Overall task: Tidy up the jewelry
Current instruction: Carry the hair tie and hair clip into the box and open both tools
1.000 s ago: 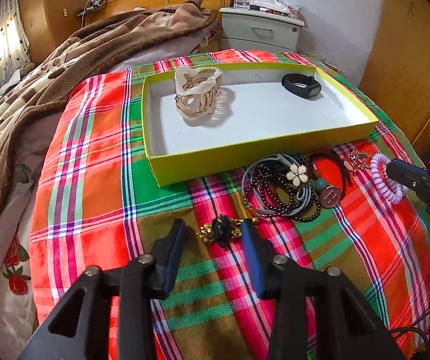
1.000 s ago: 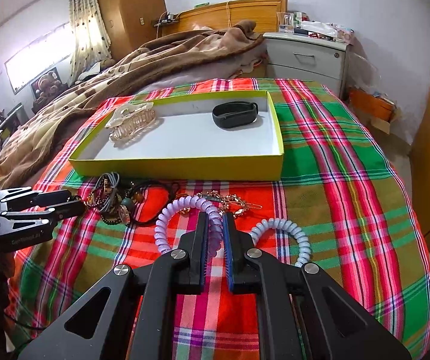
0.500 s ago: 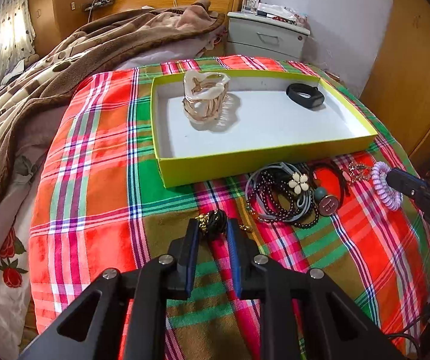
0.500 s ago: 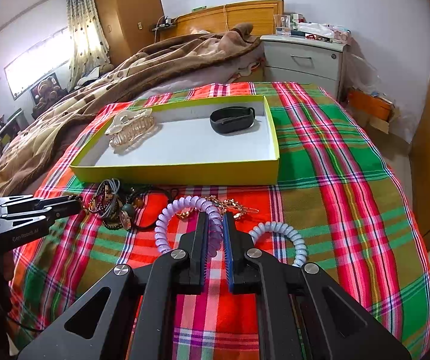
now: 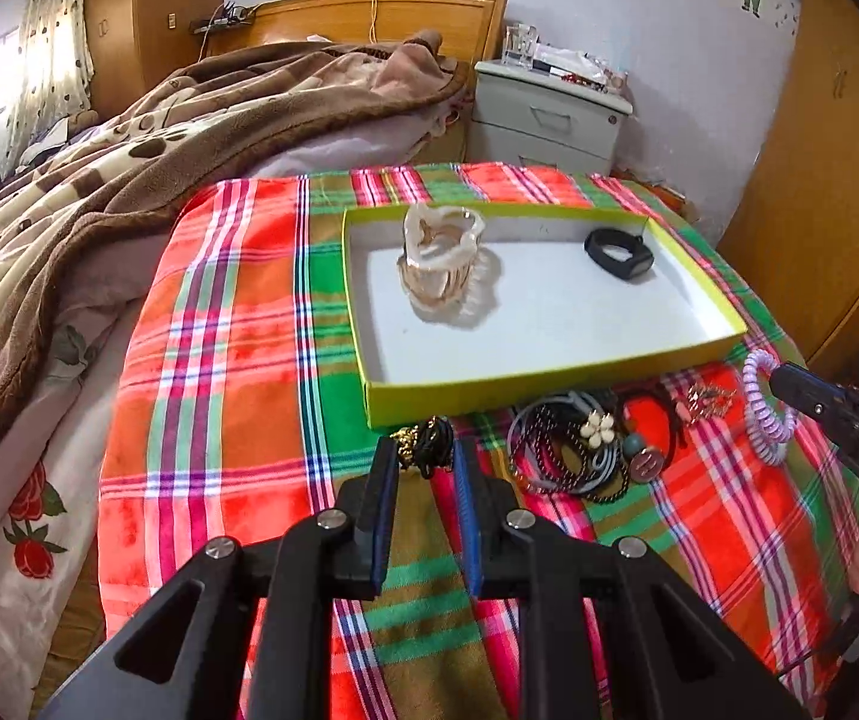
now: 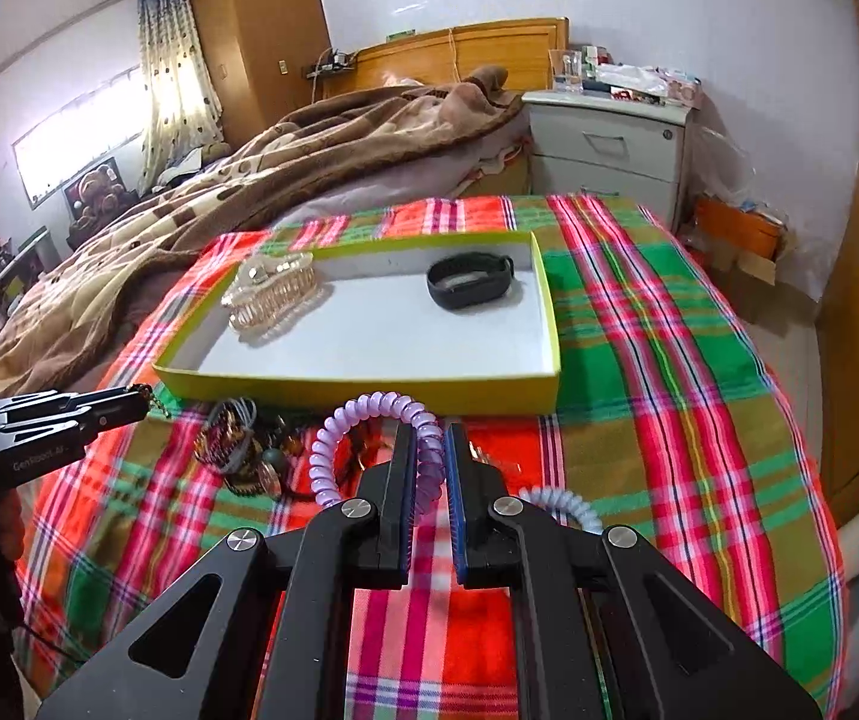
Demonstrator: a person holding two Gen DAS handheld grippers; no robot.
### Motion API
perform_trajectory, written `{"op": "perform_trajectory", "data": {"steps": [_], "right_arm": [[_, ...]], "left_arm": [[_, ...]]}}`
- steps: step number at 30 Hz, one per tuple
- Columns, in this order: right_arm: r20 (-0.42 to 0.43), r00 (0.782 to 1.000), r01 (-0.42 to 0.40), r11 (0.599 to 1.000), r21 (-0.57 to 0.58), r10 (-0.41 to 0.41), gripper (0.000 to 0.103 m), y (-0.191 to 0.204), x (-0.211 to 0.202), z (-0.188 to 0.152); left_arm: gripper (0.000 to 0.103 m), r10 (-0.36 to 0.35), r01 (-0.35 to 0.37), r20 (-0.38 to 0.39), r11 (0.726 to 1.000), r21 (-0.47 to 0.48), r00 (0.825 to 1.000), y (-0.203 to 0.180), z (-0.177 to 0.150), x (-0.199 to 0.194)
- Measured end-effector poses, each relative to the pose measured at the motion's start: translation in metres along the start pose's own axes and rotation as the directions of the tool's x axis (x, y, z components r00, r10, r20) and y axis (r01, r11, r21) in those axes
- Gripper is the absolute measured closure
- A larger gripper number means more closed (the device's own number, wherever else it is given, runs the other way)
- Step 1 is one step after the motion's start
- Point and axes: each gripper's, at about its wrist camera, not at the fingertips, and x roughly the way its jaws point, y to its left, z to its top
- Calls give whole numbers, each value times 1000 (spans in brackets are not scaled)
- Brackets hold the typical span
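The right gripper (image 6: 428,450) pinches a purple coil hair tie (image 6: 369,420) over the plaid bedspread (image 6: 639,360), just before a yellow tray (image 6: 363,387) holding a hair claw (image 6: 270,294) and a black wristband (image 6: 468,282), with the left gripper (image 6: 129,405) at left.

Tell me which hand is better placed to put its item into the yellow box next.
Probably the right tool: its purple spiral hair tie hangs directly before the yellow box. The left tool sits farther off.

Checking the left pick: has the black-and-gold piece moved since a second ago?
Yes. The black-and-gold piece, pinched in the left gripper, has come up off the plaid cloth toward the yellow box's front wall.
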Motion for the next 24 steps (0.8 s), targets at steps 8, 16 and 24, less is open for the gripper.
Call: {"op": "perform_trajectory", "data": {"steps": [8,16,24], "right_arm": [[9,1000,-12,1000,-9,12,93,2,18,40],[-41,998,-46,999,1,46,93,4,68,83],[-138,989,-57,998,8,58,93,7,123,95]], "left_arm": [[83,-36,36,39,999,-10,999,1,29,-2],[83,-48,49,28,998,-25,998,-2,47,19],[83,-43,41,-18,997,-70,999,1,55,49]]}}
